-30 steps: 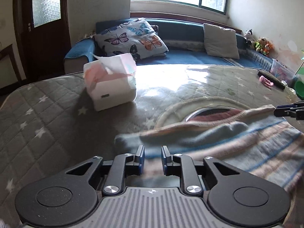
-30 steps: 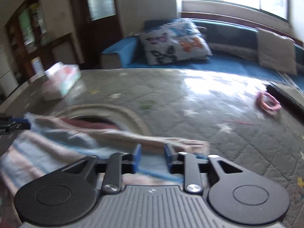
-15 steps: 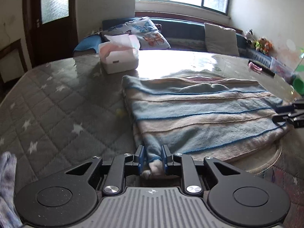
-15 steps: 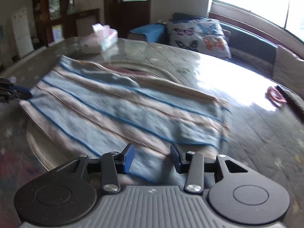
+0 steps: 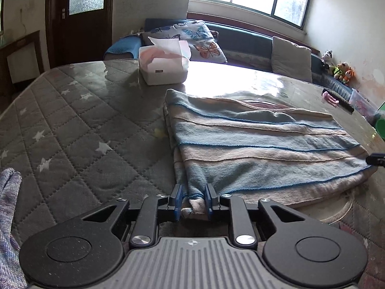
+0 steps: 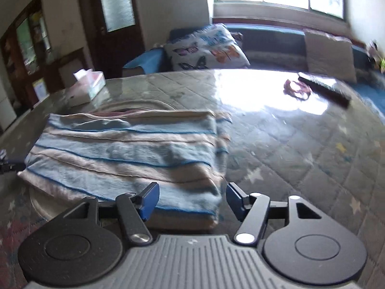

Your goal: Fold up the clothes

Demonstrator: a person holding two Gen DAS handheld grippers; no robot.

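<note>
Striped garment (image 5: 259,144) in pale blue and beige-pink bands, edged by thin darker blue lines. Grey quilted cover on the counter (image 5: 79,125), stitched in diamonds, scattered with small white stars. White tissue box (image 5: 163,68) with pink on top. White cushion (image 5: 192,38) printed with blue and orange butterflies; plain grey-beige cushion (image 5: 291,57) beside it. Blue sofa (image 5: 243,39). Dark brown door (image 5: 79,16) with frosted glass. Black bodies, blue finger pads on left hand-held gripper (image 5: 192,201) and right hand-held gripper (image 6: 191,198). Pink item (image 6: 297,88) against a black bar (image 6: 324,91). Purple-grey mottled cloth (image 5: 8,216) at the left edge.
</note>
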